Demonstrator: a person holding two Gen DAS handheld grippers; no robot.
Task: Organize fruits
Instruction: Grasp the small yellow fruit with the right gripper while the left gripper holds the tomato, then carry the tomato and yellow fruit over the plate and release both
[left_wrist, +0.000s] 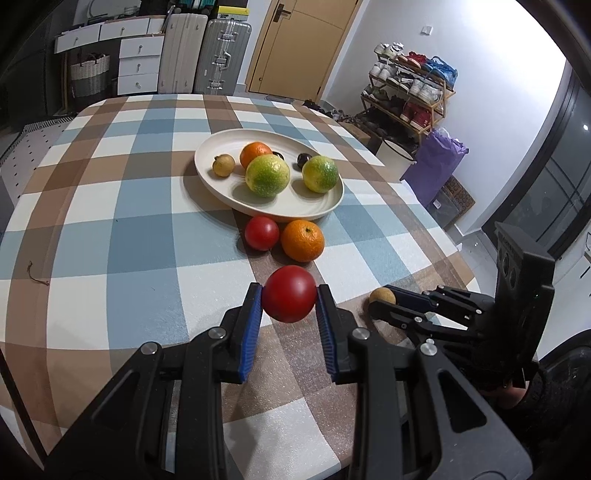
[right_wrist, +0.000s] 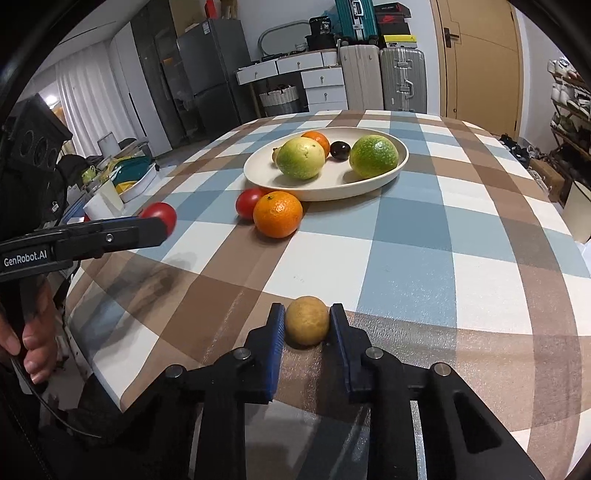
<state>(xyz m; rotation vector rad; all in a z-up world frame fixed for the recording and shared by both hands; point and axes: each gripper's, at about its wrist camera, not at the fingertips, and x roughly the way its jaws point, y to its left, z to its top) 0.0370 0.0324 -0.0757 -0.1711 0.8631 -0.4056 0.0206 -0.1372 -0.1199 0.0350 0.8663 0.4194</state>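
My left gripper (left_wrist: 289, 295) is shut on a red tomato (left_wrist: 289, 293), held just above the checked tablecloth; the same tomato (right_wrist: 162, 216) shows at the left in the right wrist view. My right gripper (right_wrist: 307, 319) is shut on a small tan round fruit (right_wrist: 307, 320) resting on the table near its front edge; that fruit (left_wrist: 382, 295) also appears at the right of the left wrist view. A cream plate (left_wrist: 317, 208) further back holds two green citrus fruits, an orange, a small tan fruit and dark plums. A second tomato (left_wrist: 261, 232) and an orange (left_wrist: 302, 240) lie in front of the plate.
The table (left_wrist: 110, 221) wears a blue, brown and white checked cloth. A shoe rack (left_wrist: 410, 88) and a purple bag (left_wrist: 439, 166) stand to the right beyond it. Suitcases (left_wrist: 221, 55) and white drawers line the back wall. A hand (right_wrist: 33, 343) grips the left tool's handle.
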